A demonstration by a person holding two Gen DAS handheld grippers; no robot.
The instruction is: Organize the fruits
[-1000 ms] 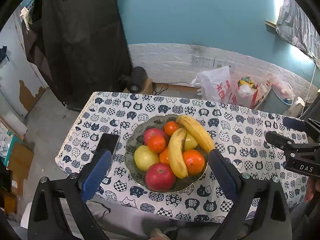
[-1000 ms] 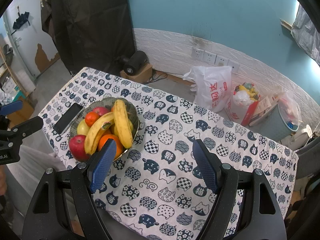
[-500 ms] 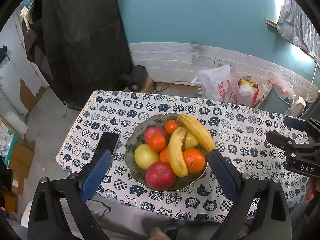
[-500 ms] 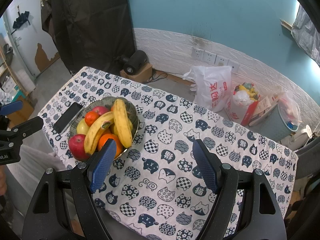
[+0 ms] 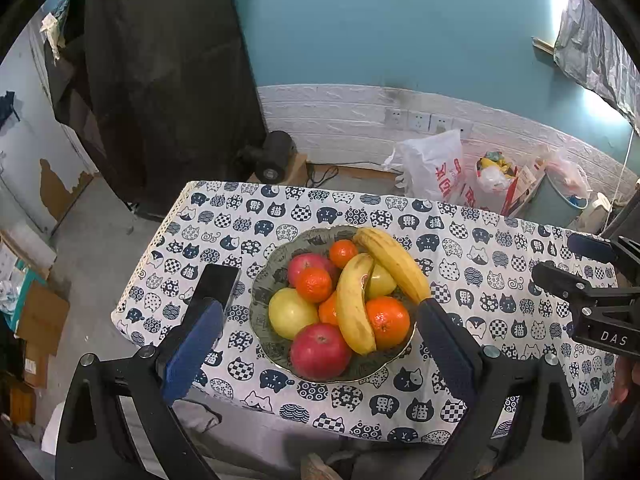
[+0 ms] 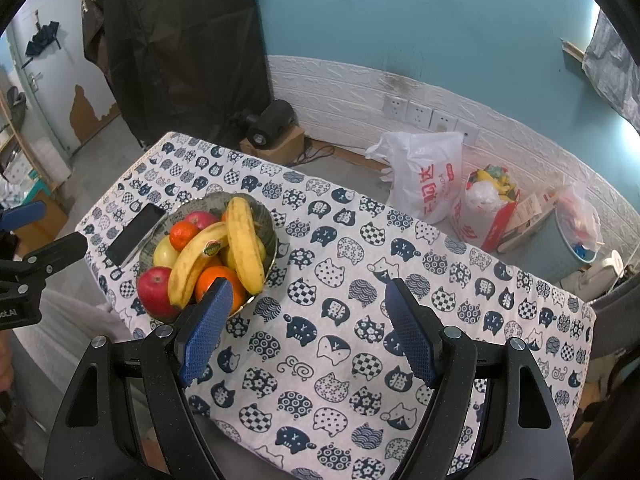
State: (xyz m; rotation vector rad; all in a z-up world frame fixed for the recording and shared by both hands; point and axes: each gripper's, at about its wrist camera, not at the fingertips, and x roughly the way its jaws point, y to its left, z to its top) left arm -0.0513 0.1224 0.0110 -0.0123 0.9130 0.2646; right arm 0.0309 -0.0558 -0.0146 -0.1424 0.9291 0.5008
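Note:
A patterned bowl (image 5: 280, 256) (image 6: 266, 220) on the cat-print tablecloth holds two bananas (image 5: 354, 304) (image 6: 244, 240), two red apples (image 5: 320, 350) (image 6: 154, 290), yellow-green apples (image 5: 290, 312), and several oranges (image 5: 387, 322) (image 6: 208, 280). My left gripper (image 5: 318, 312) hovers open above the table's near edge, its blue pads framing the bowl with nothing between them. My right gripper (image 6: 308, 304) is open over bare cloth, to the right of the bowl; it also shows at the right edge of the left wrist view (image 5: 568, 264).
A black phone (image 5: 214, 284) (image 6: 136, 234) lies just left of the bowl. Behind the table stand a white plastic bag (image 5: 434, 168), a full waste bin (image 6: 486, 200) and a black device on a box (image 6: 272, 124). The cloth (image 6: 400, 272) right of the bowl is bare.

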